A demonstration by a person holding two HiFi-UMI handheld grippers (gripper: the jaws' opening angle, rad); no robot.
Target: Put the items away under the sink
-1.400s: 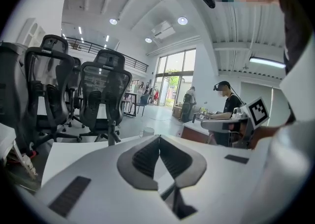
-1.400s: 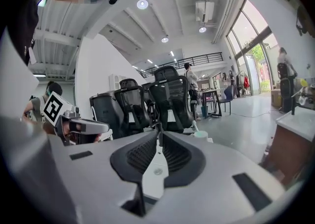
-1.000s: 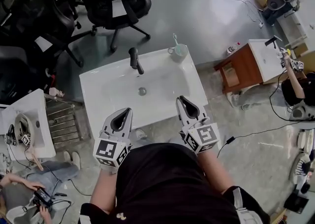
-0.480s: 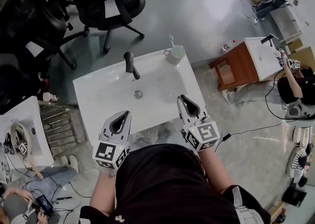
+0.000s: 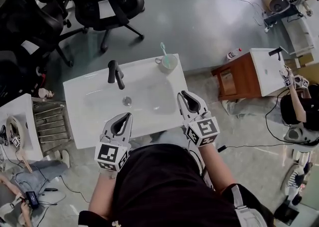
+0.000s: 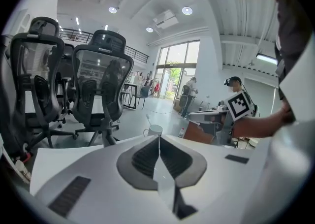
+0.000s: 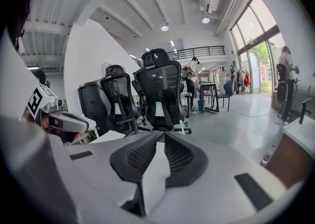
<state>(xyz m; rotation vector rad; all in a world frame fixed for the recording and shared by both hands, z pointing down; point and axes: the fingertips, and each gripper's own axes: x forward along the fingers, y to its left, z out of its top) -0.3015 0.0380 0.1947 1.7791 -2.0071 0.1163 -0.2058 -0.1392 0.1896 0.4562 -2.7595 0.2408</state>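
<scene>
**A:** Head view first. Where's the cup?

**B:** The cup point(image 5: 168, 63) stands upright on the back right corner of the white sink point(image 5: 94, 116), to the right of the black faucet point(image 5: 115, 74). The toothbrush point(image 5: 163, 49) in it leans. Its long axis runs up and to the left in the picture, with the top end away from the person. The sink's long side runs across the picture.

**A:** And the grippers?

**B:** Both are over the sink's near edge, pointing away from the person. The left gripper point(image 5: 128, 116) is near the middle, and the right gripper point(image 5: 183, 94) is toward the right end, well apart from the cup.

**A:** Left gripper view?

**B:** The jaws are pressed together with nothing between them. The cup shows just beyond the tips, its toothbrush slanting up to the left, with black office chairs point(image 6: 101, 85) behind.

**A:** Right gripper view?

**B:** The jaws are clenched down to a sliver, with nothing in them. They point level toward the office chairs.
</scene>
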